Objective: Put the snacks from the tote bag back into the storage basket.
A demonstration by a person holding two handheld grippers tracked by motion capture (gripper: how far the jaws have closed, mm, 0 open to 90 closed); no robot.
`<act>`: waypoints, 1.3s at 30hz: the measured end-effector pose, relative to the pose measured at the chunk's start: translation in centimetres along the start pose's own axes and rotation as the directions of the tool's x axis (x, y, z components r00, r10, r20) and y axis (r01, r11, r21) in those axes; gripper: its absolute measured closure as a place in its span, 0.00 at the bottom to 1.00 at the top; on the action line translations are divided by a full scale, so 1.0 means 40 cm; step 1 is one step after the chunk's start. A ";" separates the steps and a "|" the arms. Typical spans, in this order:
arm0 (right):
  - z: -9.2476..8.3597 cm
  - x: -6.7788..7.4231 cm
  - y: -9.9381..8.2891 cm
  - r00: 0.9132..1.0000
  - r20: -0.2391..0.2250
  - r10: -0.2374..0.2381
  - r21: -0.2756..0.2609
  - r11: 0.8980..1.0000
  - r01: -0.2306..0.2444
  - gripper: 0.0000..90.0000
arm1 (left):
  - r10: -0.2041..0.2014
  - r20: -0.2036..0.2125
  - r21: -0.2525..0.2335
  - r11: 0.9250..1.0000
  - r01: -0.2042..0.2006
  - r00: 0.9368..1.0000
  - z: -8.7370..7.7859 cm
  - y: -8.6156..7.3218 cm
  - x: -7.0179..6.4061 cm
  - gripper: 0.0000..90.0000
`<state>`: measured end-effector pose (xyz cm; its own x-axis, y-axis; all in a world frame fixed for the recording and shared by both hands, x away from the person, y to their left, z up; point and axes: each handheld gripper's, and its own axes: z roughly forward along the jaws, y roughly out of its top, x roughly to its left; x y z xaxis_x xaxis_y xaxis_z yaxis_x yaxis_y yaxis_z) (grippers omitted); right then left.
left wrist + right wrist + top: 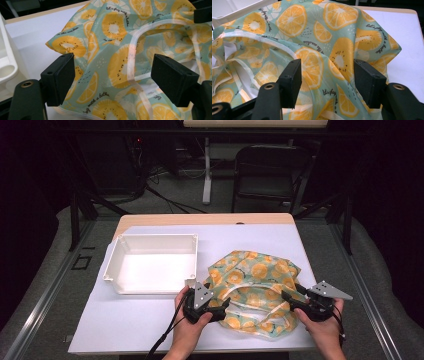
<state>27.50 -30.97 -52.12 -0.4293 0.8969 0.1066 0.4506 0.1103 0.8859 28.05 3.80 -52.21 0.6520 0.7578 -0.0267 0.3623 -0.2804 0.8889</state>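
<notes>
The fruit-print cloth (255, 287) lay crumpled on the table (150, 320), right of the white tray (150, 262) — left hand-held gripper (226, 304) and right hand-held gripper (288, 296) at its edges, both unclenched, cloth between the jaws.

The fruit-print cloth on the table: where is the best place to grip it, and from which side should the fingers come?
Probably the fruit-print cloth is best taken at its near side corners, one gripper from each side, low and level. There the fabric bunches into raised folds with a white hem that fingers can straddle. The left gripper and right gripper already stand open around such folds.
</notes>
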 end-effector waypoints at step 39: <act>0.003 0.003 -0.008 0.997 -0.067 -0.022 0.017 1.000 0.023 0.60 | -0.029 0.068 0.041 0.999 0.026 0.997 0.038 -0.012 -0.002 0.77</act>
<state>27.38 -30.83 -52.46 -0.4907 0.8634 0.1173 0.4541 0.1385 0.8801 28.84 2.99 -53.32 0.6851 0.7237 -0.0836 0.4060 -0.2840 0.8686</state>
